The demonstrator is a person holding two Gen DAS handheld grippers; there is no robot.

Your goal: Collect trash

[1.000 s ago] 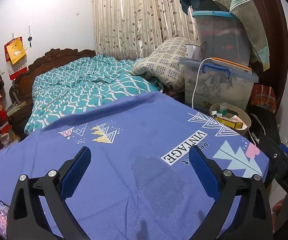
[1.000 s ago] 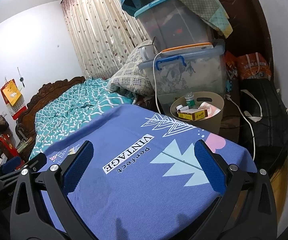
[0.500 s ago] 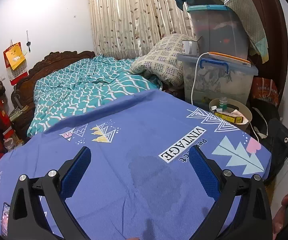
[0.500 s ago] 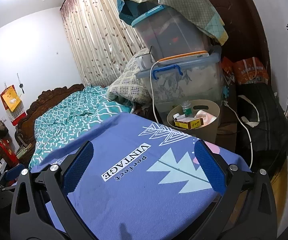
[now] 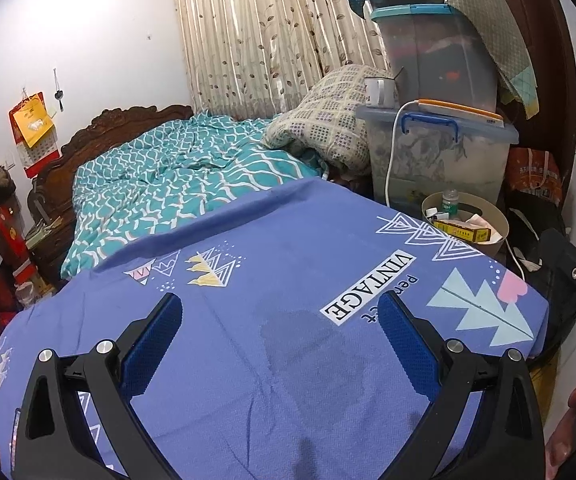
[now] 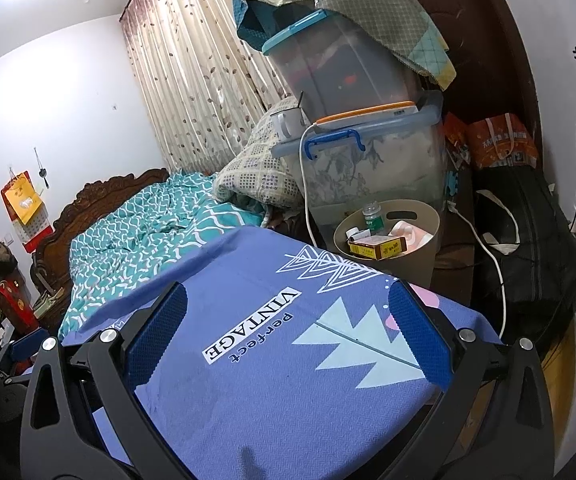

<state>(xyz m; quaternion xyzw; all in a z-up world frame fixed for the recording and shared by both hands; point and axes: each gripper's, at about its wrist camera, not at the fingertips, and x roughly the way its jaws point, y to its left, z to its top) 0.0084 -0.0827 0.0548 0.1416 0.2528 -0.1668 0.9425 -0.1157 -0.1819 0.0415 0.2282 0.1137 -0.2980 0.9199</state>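
A beige trash bin (image 6: 419, 248) stands beyond the far corner of a table under a purple patterned cloth (image 6: 272, 360). In the bin lie a yellow box (image 6: 377, 249), a small green-labelled bottle (image 6: 372, 218) and pale paper. The bin also shows in the left wrist view (image 5: 491, 216). My left gripper (image 5: 280, 312) is open and empty, above the purple cloth (image 5: 272, 280) near a damp patch. My right gripper (image 6: 288, 300) is open and empty, above the cloth's right part, short of the bin.
Stacked clear storage boxes (image 6: 367, 164) with a white cable stand behind the bin. A black bag (image 6: 527, 248) lies to the right. A bed with a teal quilt (image 5: 176, 184) lies beyond the table. Red clutter (image 5: 4, 240) sits at the left.
Both grippers have drawn back and risen a little, so the bin and table look slightly farther off. Both stay open and empty.
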